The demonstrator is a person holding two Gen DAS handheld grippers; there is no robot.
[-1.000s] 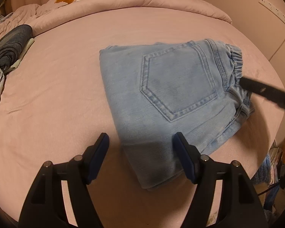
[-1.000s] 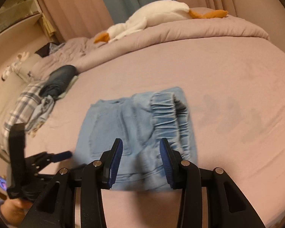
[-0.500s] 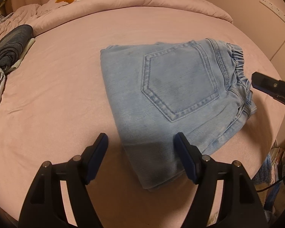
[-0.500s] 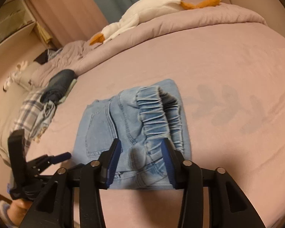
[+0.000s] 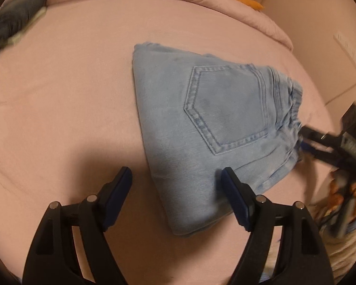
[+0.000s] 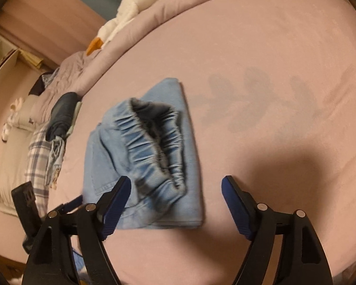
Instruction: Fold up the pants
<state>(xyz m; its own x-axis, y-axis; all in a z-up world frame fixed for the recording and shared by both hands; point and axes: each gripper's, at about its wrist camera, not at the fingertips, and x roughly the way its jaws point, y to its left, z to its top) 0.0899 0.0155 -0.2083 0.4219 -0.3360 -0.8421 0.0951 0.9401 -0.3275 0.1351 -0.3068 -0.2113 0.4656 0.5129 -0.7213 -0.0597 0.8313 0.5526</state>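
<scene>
Pants [image 5: 208, 128], light blue denim, lie folded into a compact bundle on the pink bed sheet [image 5: 71, 95], back pocket facing up in your left view. In your right view the pants [image 6: 140, 156] show the gathered elastic waistband [image 6: 154, 142] gaping open at the end nearest your right gripper.

Your left gripper [image 5: 175, 187] hovers over the near corner of the pants with its jaws opening. The denim corner lies below the gap between them, but neither pad presses on it. Nothing is held.

Your right gripper [image 6: 175, 194] stands at the waistband end of the pants, its jaws also opening. The cloth sits in front of the left pad; whether that pad touches the fabric you cannot tell. It grips nothing.

Beyond the pants, toward the head of the bed, a bunched pink quilt [image 6: 201, 7] carries a white plush goose [image 6: 135, 9]. To the left of the pants in your right view lie a dark folded garment [image 6: 61, 116] and a plaid cloth [image 6: 38, 156].
</scene>
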